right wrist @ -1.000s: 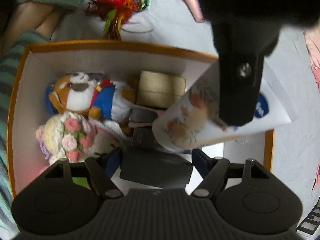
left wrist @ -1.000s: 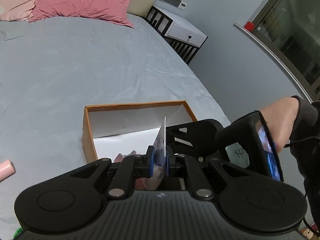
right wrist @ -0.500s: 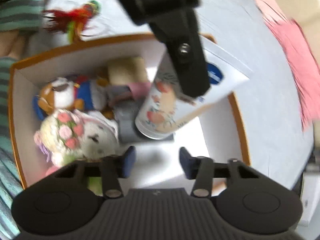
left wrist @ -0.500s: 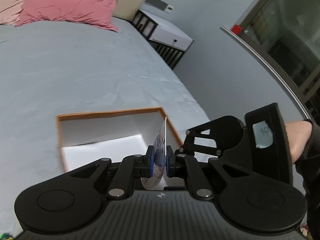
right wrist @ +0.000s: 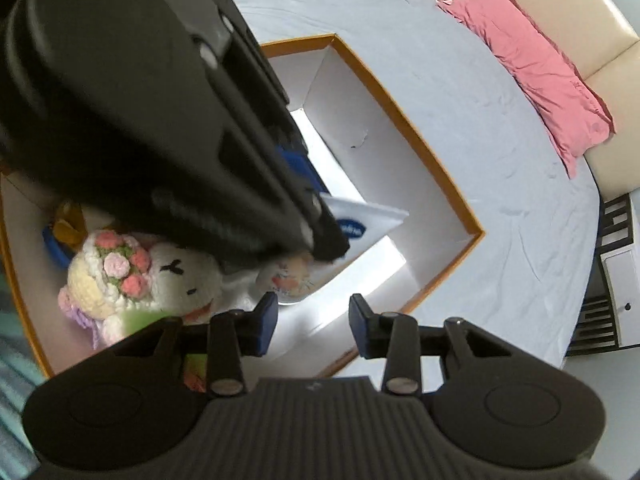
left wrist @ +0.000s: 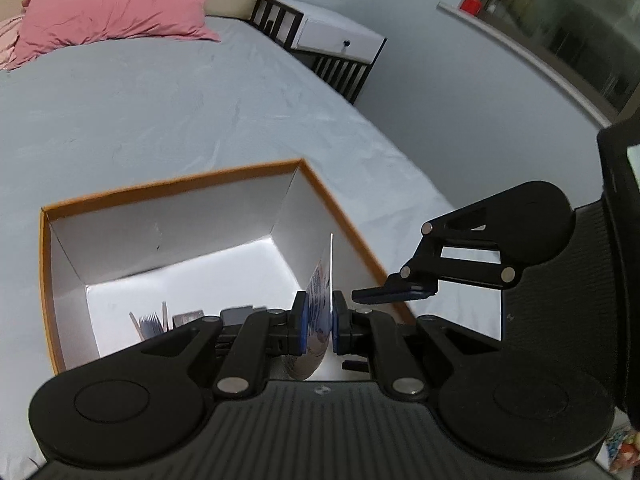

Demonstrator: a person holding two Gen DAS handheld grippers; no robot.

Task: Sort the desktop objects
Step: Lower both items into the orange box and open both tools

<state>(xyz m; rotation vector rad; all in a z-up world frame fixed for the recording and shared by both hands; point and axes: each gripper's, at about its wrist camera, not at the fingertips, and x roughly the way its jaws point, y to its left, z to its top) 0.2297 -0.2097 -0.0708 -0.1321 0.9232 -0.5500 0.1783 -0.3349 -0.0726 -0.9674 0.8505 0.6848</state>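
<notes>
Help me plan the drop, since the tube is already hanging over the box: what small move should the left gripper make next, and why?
Probably lower a little, then open the jaws. The left gripper is shut on the tube, which hangs over the orange-rimmed box beside the crochet bunny. The right gripper holds nothing, its jaws closing.

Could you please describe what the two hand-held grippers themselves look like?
Both hand-held grippers, left and right, are matte black plastic with ribbed bodies, round discs on either side, silver pivot screws on jointed links, and blue pads inside the fingers.
</notes>
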